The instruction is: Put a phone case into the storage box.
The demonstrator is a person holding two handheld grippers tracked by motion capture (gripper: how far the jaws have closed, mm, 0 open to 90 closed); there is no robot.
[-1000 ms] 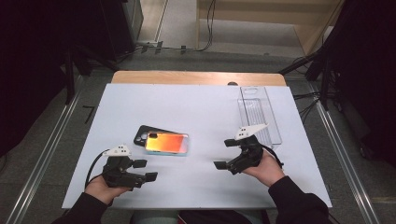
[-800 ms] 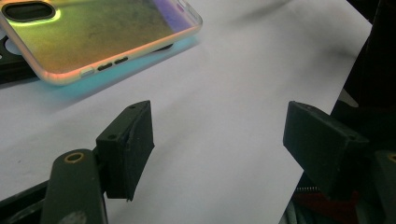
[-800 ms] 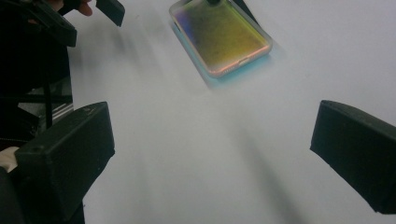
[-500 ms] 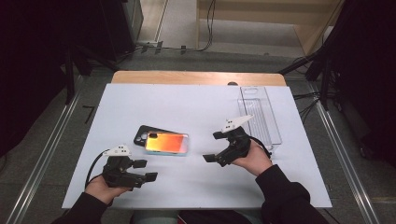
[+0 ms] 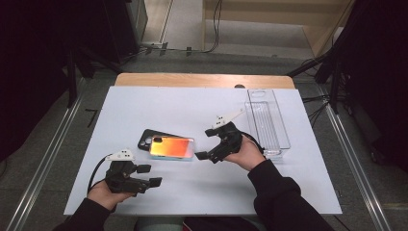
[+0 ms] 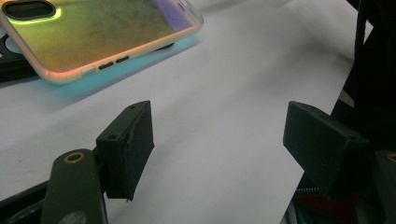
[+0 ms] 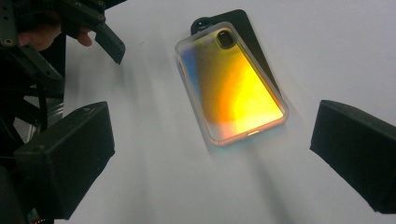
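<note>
An iridescent orange-yellow phone case (image 5: 172, 147) lies flat at the middle of the white table, partly over a black case or phone (image 5: 149, 138). My right gripper (image 5: 204, 143) stands open just right of the iridescent case's end, nothing between its fingers. In the right gripper view the iridescent case (image 7: 231, 84) lies ahead of the right gripper (image 7: 210, 158), on the black piece (image 7: 252, 42). My left gripper (image 5: 150, 175) rests open near the front left, below the cases. In the left gripper view the left gripper (image 6: 219, 144) is empty, with the iridescent case (image 6: 102, 32) beyond it.
A clear plastic tray (image 5: 278, 126) stands lengthwise at the right of the white table sheet (image 5: 183, 103), behind my right hand. A wooden table edge (image 5: 202, 80) runs along the back. Metal rails flank the table on the floor.
My right gripper has moved left, from near the clear tray to the end of the iridescent case. The left gripper and the cases have stayed put.
</note>
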